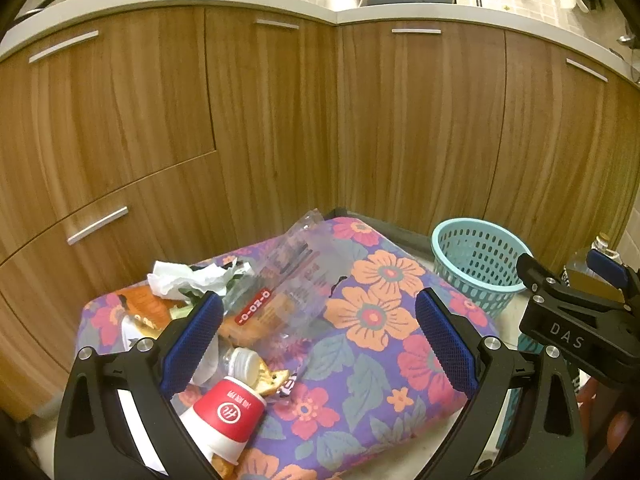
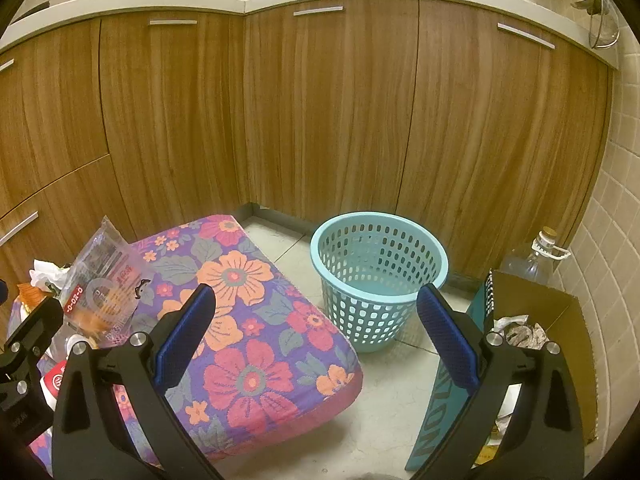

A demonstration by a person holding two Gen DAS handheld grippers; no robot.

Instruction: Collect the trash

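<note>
Filling the background: wood cabinets [image 2: 320,112], meeting in a corner behind the basket. Spreading across the floor to the left of the basket: a floral cushion [image 1: 380,332], carrying the trash on its far-from-basket side. Standing upright on the tile floor [image 2: 376,408], just beside the cushion's edge: the teal basket [image 2: 378,280], seemingly holding nothing yet. Leaning on the opposite side of the basket: a cardboard box [image 2: 536,320] with crumpled paper inside.

Lying in a heap on the cushion: a clear plastic wrapper [image 1: 288,280], long axis running away toward the cabinets; a white tissue wad [image 1: 180,278]; a red paper cup [image 1: 226,412] on its side, mouth pointing toward the camera.

Hovering directly over that heap with tongs spread wide and gripping nothing: the left tongs [image 1: 318,344], clearly nearer the trash. Hanging closer to the basket, likewise spread apart and carrying nothing: the right tongs [image 2: 316,336]. Judging the left side better placed for the first pick, probably the cup or wrapper.
</note>
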